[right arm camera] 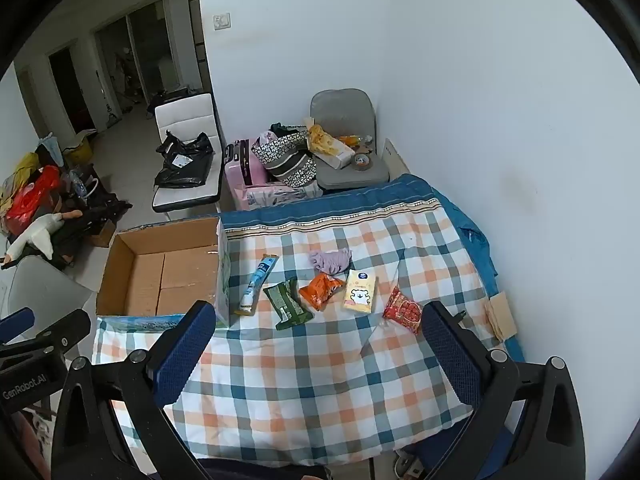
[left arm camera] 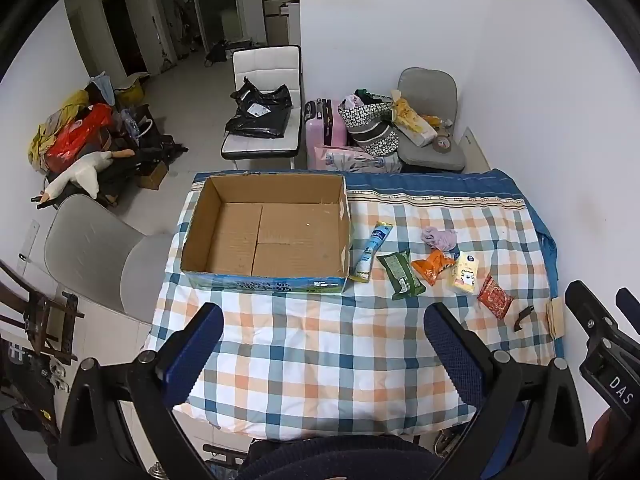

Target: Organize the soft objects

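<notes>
A checked quilt [left arm camera: 320, 340] covers the table. At its left end sits an open cardboard box [left arm camera: 264, 236], nothing inside it. To the right of the box, a row of soft items lies well apart from both grippers: blue tube packet [left arm camera: 370, 252], green wipes pack [left arm camera: 400, 274], orange packet [left arm camera: 434, 266], yellow tissue pack [left arm camera: 466, 272], red packet [left arm camera: 494, 296], with a crumpled purple cloth [left arm camera: 439, 237] behind them. Left gripper [left arm camera: 324, 344] and right gripper [right arm camera: 316, 344] hover over the near quilt, fingers spread wide, holding nothing.
</notes>
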Available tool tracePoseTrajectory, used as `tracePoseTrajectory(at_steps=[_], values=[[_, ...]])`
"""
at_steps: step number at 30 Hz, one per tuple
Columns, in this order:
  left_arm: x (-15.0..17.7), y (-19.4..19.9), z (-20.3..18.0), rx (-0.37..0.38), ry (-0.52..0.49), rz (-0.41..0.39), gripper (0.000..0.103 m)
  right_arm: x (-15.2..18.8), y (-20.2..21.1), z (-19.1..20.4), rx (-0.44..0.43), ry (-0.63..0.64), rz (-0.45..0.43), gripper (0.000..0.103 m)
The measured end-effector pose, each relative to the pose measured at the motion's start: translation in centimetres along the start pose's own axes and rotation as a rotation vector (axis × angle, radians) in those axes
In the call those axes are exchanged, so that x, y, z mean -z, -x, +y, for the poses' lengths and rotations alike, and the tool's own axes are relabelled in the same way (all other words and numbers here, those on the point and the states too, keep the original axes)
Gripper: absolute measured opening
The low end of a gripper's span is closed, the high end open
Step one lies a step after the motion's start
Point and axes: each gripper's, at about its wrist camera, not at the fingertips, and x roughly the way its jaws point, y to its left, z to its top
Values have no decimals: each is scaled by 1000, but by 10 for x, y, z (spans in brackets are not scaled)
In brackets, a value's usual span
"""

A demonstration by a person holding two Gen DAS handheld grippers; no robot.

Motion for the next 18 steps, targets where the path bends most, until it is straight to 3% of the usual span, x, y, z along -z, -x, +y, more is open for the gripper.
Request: tracePoseTrajectory(at_steps=[18], values=[[-1,5,2,9,10,-16,103,0,3,0,7,5,-17,103]])
